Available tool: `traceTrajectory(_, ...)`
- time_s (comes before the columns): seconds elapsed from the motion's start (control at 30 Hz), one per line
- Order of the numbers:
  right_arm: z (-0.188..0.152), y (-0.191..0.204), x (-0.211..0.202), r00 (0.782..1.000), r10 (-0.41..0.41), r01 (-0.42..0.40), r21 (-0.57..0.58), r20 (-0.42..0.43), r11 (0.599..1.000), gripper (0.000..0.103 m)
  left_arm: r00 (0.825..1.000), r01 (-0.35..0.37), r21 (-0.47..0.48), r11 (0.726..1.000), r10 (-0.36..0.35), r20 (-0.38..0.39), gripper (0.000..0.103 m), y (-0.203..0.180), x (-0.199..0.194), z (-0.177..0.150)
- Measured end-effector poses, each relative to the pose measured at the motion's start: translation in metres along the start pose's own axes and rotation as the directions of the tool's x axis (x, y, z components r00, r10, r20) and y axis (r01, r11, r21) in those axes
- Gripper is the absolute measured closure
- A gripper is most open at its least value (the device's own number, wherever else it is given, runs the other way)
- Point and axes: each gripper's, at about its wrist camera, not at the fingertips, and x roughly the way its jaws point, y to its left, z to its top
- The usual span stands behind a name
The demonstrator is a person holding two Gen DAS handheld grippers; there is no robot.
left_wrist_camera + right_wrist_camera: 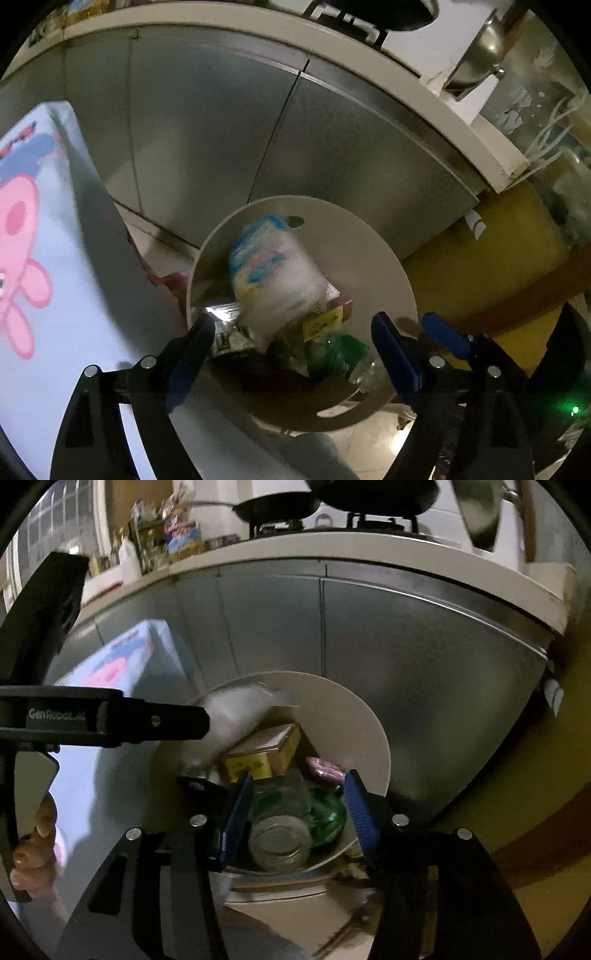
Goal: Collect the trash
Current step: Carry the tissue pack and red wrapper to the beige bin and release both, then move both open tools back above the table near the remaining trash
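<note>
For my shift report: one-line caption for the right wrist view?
Open right gripper above a round bin holding a clear bottle and yellow carton.

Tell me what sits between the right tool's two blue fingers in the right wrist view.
A clear plastic bottle with a green label, lying in the bin, shows between the right tool's fingers in the right wrist view; the pads stand apart.

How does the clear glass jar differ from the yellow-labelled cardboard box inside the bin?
The glass jar is transparent and round; the cardboard box is opaque brown with flat sides and a yellow label. In the right wrist view the jar lies nearer the camera, its mouth towards it, while the box lies further back. Both rest among the rubbish inside the white bin.
</note>
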Motion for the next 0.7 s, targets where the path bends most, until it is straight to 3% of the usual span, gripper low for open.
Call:
traceTrajectory(0.13,-0.012,0.004,-0.029,0.998,0.038,-0.041,0.075,0.046,0.996,0.051,0.997,-0.048,0.055,0.997,0.044,0.065,0.017,-0.007,-0.031,-0.01)
traceTrajectory(0.3,-0.036,0.008,-0.065,0.992,0.073,-0.094,0.218,0.102,0.971,0.048,0.98,-0.141,0.138,0.98,0.119,0.159,0.017,-0.02,-0.075,-0.034)
traceTrajectory(0.53,-0.074,0.018,-0.115,0.975,0.083,-0.168,0.434,0.208,0.885,0.039,0.941,-0.248,0.205,0.947,0.186,0.283,0.014,-0.031,-0.135,-0.074)
traceTrajectory(0.7,-0.084,0.029,-0.139,0.966,0.103,-0.211,0.492,0.238,0.844,0.037,0.924,-0.268,0.207,0.941,0.189,0.333,0.012,-0.025,-0.174,-0.102)
